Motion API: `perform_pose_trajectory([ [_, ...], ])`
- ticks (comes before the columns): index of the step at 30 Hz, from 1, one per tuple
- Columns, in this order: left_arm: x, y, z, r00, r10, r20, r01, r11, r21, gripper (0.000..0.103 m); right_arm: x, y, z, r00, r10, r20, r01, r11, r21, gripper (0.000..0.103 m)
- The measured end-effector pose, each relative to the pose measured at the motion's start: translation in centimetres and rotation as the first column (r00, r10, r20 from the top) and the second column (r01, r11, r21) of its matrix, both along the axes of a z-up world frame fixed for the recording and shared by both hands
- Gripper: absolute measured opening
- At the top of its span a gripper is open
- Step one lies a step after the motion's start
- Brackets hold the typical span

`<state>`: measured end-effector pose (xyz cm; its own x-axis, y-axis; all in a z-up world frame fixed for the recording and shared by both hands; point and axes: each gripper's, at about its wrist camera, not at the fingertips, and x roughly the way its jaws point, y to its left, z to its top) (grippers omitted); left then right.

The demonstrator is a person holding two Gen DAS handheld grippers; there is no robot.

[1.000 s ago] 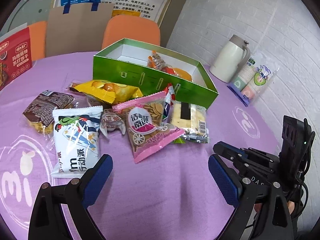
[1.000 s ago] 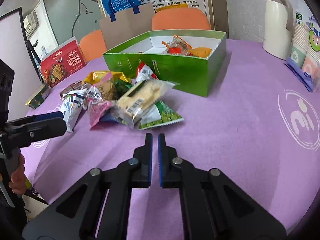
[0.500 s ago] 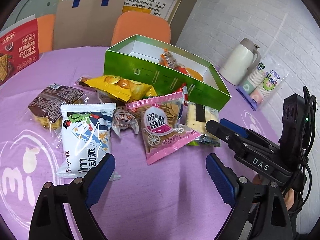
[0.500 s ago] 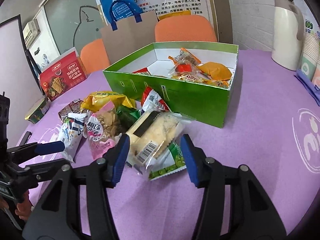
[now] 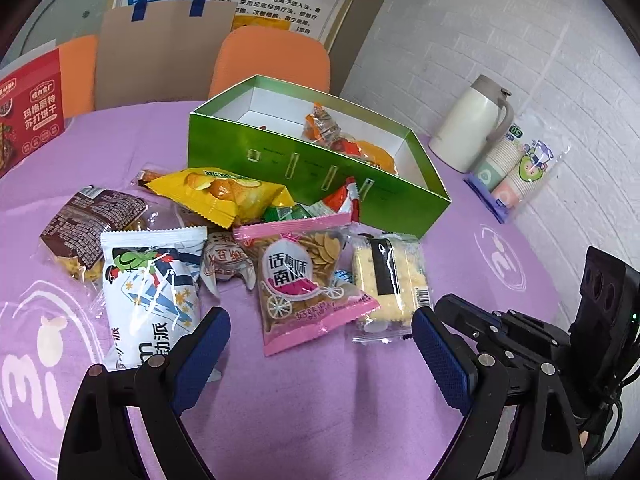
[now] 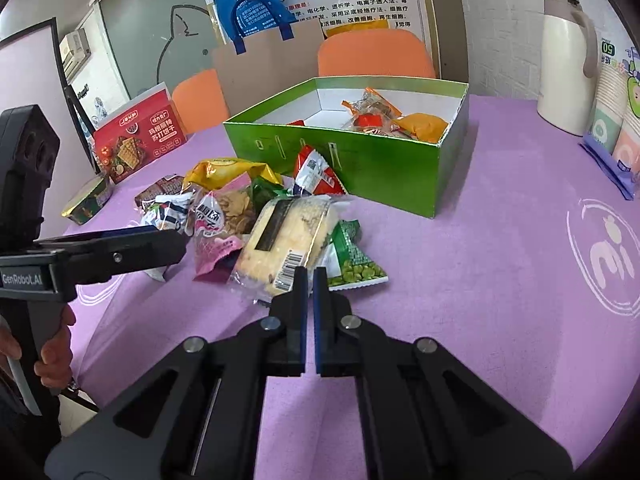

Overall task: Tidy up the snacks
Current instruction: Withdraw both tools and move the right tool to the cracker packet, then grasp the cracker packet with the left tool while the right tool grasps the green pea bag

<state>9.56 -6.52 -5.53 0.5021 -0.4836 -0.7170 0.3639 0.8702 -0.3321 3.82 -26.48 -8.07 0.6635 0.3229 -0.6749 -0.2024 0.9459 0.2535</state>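
A loose pile of snack packets lies on the purple table in front of an open green box (image 5: 320,168) that holds a few snacks. My left gripper (image 5: 318,316) hangs open over the near end of the pink seed packet (image 5: 304,280). Beside that packet lies a clear-wrapped yellow cake packet (image 5: 386,276). My right gripper (image 6: 310,280) is shut at the near corner of the cake packet (image 6: 280,240), by its barcode, and seems to pinch the wrapper. In the left wrist view the right gripper (image 5: 448,306) touches that corner.
A white packet (image 5: 152,292), a yellow chip bag (image 5: 216,192) and a brown packet (image 5: 92,216) fill the left of the pile. A green pea packet (image 6: 352,264) lies under the cake. A white thermos (image 5: 468,128) and bagged paper cups (image 5: 516,164) stand right; a red biscuit box (image 6: 136,136) stands left.
The right gripper was shut a second ago, opened around the cake packet, drew back a little and is now shut at its corner. The left gripper stayed open and moved closer to the pile.
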Motion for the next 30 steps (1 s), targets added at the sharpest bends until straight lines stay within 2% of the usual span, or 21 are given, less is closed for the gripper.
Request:
perform_pose_trajectory([
  [1,-0.2,-0.1,0.0,1.000,-0.005,-0.002,0.005,1.000,-0.001,0.094,-0.1,0.1,0.0,1.000,-0.002,0.008,0.002,1.000,-0.023,0.007],
  [2,-0.3,-0.3,-0.1,1.000,-0.013,-0.004,0.013,1.000,-0.004,0.094,-0.1,0.2,0.0,1.000,-0.012,0.017,0.013,0.999,-0.041,0.019],
  [3,-0.4,-0.5,-0.1,1.000,-0.019,-0.005,0.019,1.000,-0.007,0.094,-0.1,0.2,0.0,1.000,-0.020,0.021,0.021,0.999,-0.046,0.037],
  [4,-0.4,-0.6,-0.1,1.000,-0.027,-0.006,0.027,1.000,-0.011,0.093,0.0,0.1,0.0,0.999,-0.029,0.021,0.030,0.998,-0.047,0.041],
  [6,-0.5,-1.4,0.0,0.998,-0.063,-0.008,0.062,0.998,-0.016,0.089,0.1,-0.3,0.0,0.999,-0.048,0.017,0.049,0.997,-0.055,0.042],
  [9,-0.5,-2.9,-0.2,0.996,-0.090,0.000,0.090,0.996,-0.004,0.088,0.2,-1.6,-0.3,0.996,-0.092,0.000,0.092,0.994,-0.063,0.042],
  [13,0.5,-4.9,-0.6,0.997,-0.067,0.028,0.067,0.998,0.017,0.088,0.0,-3.7,-0.6,0.989,-0.149,-0.019,0.148,0.988,-0.039,0.042],
  [17,2.2,-6.7,-1.2,0.999,-0.040,0.005,0.040,0.999,0.021,0.092,-0.1,-3.8,-0.7,0.991,-0.131,-0.026,0.129,0.990,-0.047,0.042],
  [20,2.5,-7.8,-1.8,0.999,-0.052,-0.005,0.052,0.998,0.029,0.098,0.2,-3.3,-0.9,0.994,-0.105,-0.033,0.104,0.994,-0.040,0.043],
  [22,2.3,-8.3,-2.2,0.997,-0.072,-0.022,0.073,0.996,0.042,0.098,0.5,-3.0,-1.1,0.994,-0.100,-0.044,0.098,0.994,-0.048,0.043],
  [28,2.5,-7.2,-2.3,0.994,-0.095,-0.047,0.094,0.995,-0.037,0.097,1.2,-2.6,-1.3,0.995,-0.087,-0.052,0.086,0.996,-0.035,0.043],
  [30,2.8,-7.1,-2.2,0.993,-0.102,-0.055,0.099,0.993,-0.062,0.093,1.2,-2.3,-1.3,0.996,-0.072,-0.046,0.070,0.997,-0.028,0.043],
])
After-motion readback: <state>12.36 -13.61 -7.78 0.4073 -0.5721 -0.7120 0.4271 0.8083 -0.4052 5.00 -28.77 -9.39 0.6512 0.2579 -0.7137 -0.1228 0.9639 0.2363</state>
